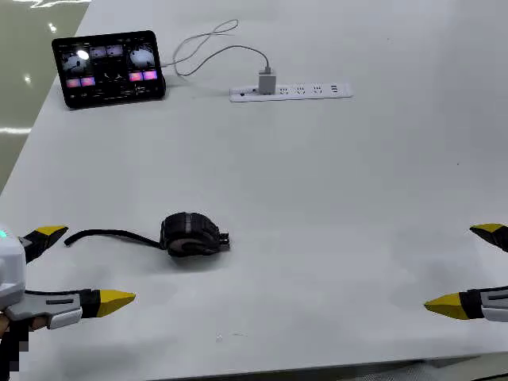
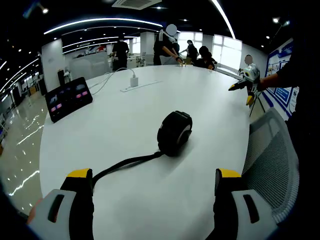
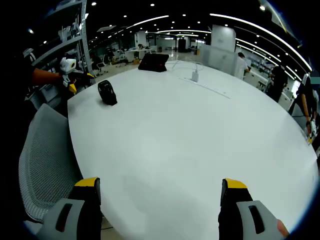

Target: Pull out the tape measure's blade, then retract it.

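Head view: I see the tape measure (image 1: pixel 193 235) lying on the white table (image 1: pixel 333 198), its black strap (image 1: pixel 107 233) trailing toward my left gripper (image 1: pixel 86 264), whose jaws stand spread. My right gripper (image 1: pixel 465 267) (half cut off at the frame edge) is spread too, well apart from it. The blade's tip is too small to judge.

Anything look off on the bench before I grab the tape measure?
Nothing stands out. The tape measure sits intact on the table, blade in, its strap trailing loose toward the open left gripper. The right gripper, also open, is far from it. The tablet and power strip sit tidy at the back.
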`<action>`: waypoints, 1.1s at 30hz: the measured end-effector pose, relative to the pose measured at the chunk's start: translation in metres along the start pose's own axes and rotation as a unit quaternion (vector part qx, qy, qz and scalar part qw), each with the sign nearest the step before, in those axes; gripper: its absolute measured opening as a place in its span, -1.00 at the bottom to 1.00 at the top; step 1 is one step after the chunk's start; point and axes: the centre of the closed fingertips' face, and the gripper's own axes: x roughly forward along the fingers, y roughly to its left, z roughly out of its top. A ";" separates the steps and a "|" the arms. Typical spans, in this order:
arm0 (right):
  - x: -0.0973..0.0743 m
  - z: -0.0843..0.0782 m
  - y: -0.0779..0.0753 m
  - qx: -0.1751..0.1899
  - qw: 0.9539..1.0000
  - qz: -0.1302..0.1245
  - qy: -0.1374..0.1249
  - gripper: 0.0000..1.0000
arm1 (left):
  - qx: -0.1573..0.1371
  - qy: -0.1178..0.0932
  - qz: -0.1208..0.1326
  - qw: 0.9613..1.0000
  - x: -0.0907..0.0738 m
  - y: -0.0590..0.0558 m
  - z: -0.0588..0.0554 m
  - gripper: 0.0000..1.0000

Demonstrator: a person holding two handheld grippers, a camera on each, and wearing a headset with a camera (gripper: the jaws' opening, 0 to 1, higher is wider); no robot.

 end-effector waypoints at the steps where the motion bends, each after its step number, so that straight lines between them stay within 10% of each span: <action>1: 0.000 0.000 0.000 0.000 1.000 0.001 0.000 0.98 | 0.000 0.000 0.000 1.000 0.000 0.000 0.000 0.99; 33: 0.003 0.016 -0.006 -0.024 1.000 0.008 -0.011 0.98 | 0.033 0.020 -0.030 0.999 0.013 0.001 0.009 0.99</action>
